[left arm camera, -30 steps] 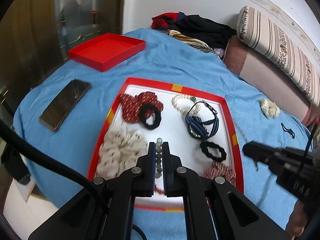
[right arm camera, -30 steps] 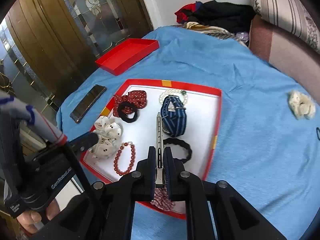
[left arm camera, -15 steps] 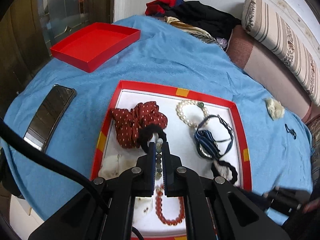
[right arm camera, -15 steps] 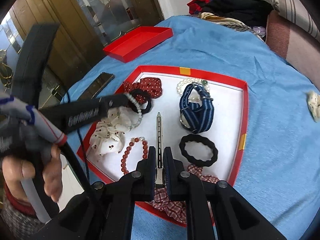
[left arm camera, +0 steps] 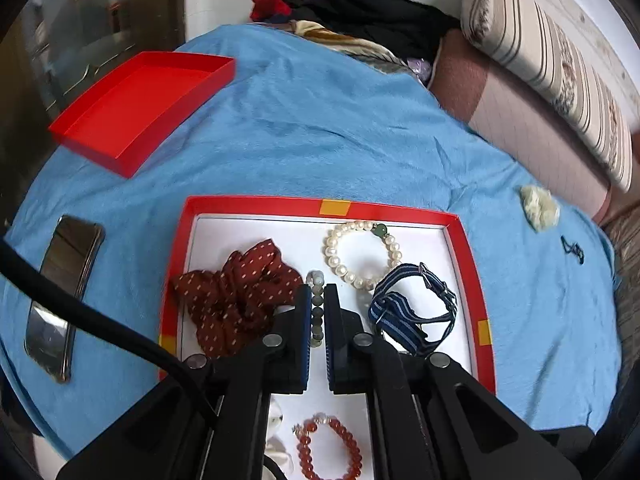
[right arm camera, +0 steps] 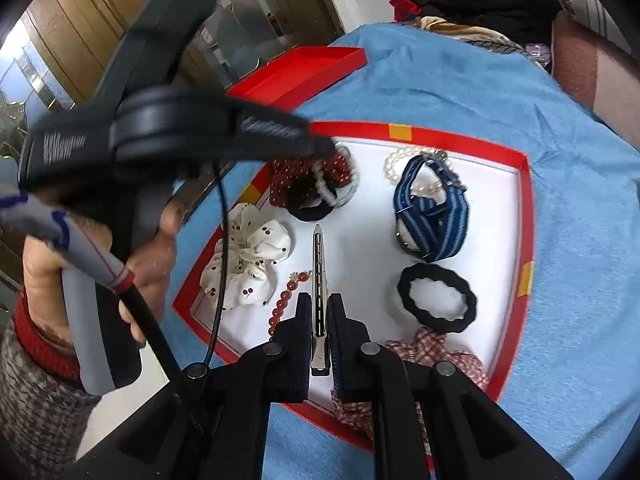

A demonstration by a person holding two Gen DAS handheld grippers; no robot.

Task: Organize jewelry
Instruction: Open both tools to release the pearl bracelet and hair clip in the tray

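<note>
Two grippers, both clamped: your left gripper (left arm camera: 317,312) pinches a pale bead bracelet (left arm camera: 317,308) above the red-rimmed tray (left arm camera: 400,209), near its far-left corner, over the maroon scrunchie (left arm camera: 232,300). Your right gripper (right arm camera: 320,320) grips a metal hair clip (right arm camera: 319,280) above the tray's near edge.

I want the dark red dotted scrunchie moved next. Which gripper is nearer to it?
Left. The left gripper hangs right over the dark red scrunchie; the right gripper sits nearer the tray's front.
</note>
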